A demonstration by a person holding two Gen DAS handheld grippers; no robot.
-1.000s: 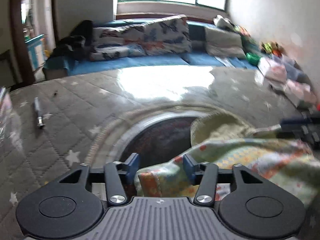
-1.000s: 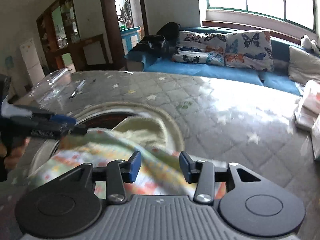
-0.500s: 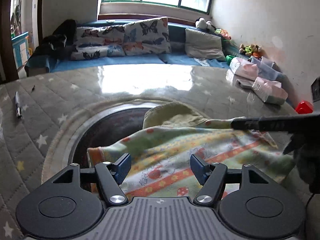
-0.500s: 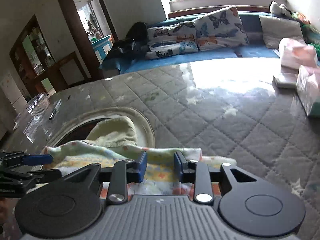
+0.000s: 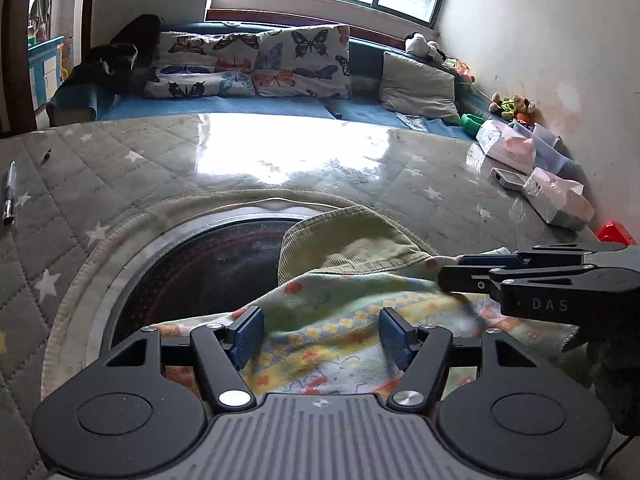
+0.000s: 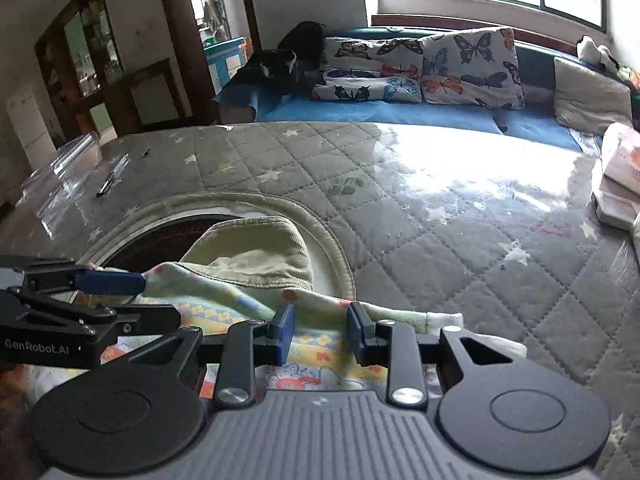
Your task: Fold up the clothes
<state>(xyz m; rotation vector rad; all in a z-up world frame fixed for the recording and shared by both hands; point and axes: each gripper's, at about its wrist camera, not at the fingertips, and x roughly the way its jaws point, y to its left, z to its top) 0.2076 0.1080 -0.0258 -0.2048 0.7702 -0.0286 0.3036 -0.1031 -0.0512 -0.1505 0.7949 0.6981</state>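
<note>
Since a second ago both my claws have slid along the patterned cloth [image 5: 328, 332], and its fold now lies flatter across the round dark panel [image 5: 200, 264]. My left claw [image 5: 322, 334] has opened wider and stands spread, pads clear of the cloth between them. My right claw [image 6: 320, 332] closed, then has just been opening again; its jaws stand narrowly apart over the cloth's edge, and I cannot tell whether they pinch it. Beyond lies a green corduroy garment [image 6: 256, 252] on the quilted table cover [image 6: 460, 248], then a pen [image 5: 9, 194] at the left edge.
</note>
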